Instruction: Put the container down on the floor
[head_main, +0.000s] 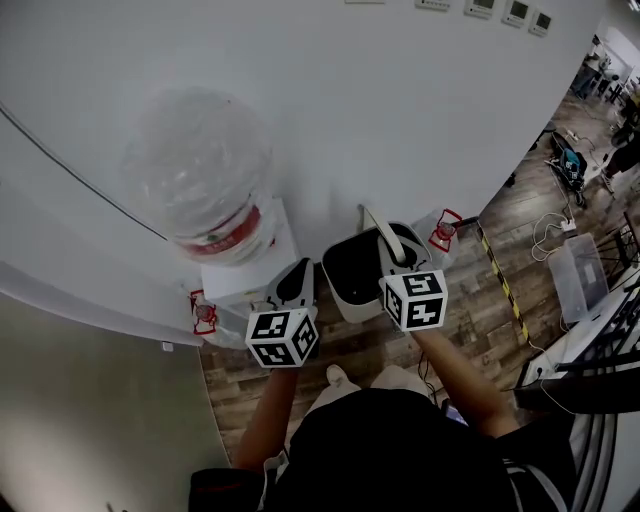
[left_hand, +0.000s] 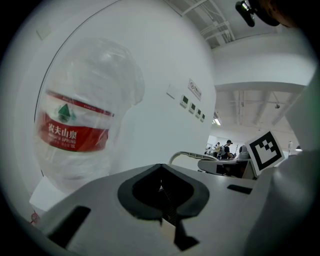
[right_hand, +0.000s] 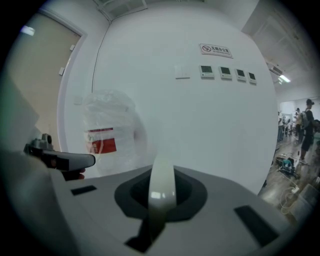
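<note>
Fingers (right_hand: 194, 198) of the right gripper (right_hand: 161, 196) are clamped on the white arched handle (right_hand: 162, 175) of the white, dark-lined open container (head_main: 352, 308). The container is at the wall edge of the wood-plank floor (head_main: 480, 300). The left gripper (left_hand: 162, 192) has its fingers together on nothing, just beside the container's left rim. The container's contents cannot be made out.

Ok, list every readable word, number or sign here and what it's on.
"农夫山泉": red label on the bottle.
"SPRING 19L": same label, beneath; its start is unclear.
Wall sign: too small to read.
Wall panels: displays too small to read.
</note>
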